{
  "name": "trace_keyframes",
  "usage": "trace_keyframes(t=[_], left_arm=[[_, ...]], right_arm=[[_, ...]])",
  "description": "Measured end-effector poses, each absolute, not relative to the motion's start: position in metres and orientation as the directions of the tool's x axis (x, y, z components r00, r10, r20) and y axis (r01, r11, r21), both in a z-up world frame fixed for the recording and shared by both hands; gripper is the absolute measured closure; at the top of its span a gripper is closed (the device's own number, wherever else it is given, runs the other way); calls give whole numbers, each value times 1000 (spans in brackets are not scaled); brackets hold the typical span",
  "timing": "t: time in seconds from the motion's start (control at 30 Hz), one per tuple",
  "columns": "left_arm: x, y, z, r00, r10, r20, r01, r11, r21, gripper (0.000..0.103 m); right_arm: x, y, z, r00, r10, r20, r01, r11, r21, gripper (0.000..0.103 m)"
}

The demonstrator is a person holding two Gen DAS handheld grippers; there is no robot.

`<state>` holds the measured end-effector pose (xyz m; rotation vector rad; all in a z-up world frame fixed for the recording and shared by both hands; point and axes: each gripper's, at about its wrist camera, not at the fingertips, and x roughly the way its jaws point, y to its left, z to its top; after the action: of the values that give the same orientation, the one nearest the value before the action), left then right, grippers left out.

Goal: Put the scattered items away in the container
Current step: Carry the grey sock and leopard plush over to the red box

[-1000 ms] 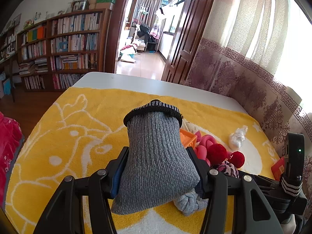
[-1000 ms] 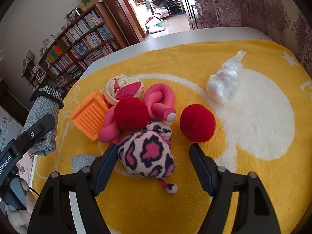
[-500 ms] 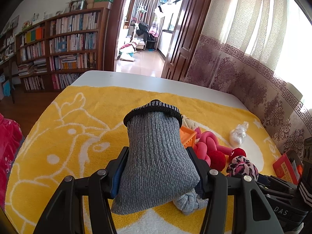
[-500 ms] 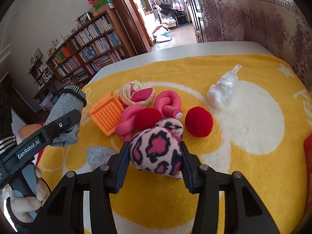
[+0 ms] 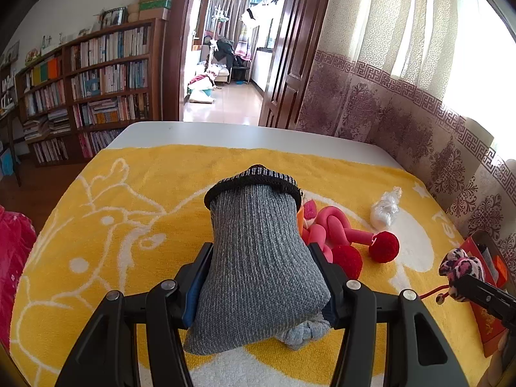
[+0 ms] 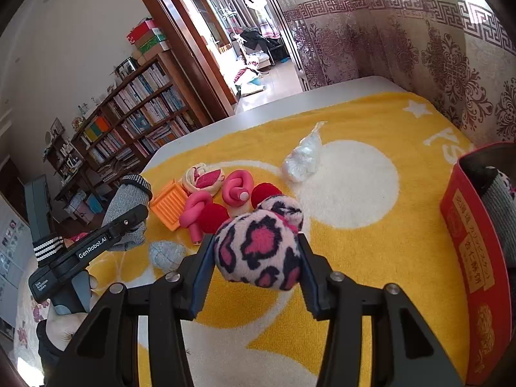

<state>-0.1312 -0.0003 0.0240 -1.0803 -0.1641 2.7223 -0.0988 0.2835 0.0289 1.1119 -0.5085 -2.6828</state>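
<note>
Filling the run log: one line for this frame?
left claw: holds grey sock | right claw: holds leopard plush | red box: right, not reached

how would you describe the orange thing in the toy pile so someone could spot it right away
Start at the yellow towel over the table and find the cluster of pink and red toys near its middle. The orange block sits at the cluster's left end, beside the knotted pink tube. It is the only boxy, ribbed piece among soft, rounded things.

Home living room. Indicated by full bookshelves (image 5: 93,96), patterned curtains (image 5: 403,74) and wooden doorway (image 5: 174,45) opening onto cluttered room. Towel-covered table (image 5: 225,132) at centre.
</note>
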Motion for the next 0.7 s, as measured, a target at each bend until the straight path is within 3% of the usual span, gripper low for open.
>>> trace_keyframes(t=[0.7], left_arm=[[-104,59,40,-700,315,-641,-286,-946,-152,44]], right_arm=[[33,434,91,-854,14,-519,-229,-908,351,51]])
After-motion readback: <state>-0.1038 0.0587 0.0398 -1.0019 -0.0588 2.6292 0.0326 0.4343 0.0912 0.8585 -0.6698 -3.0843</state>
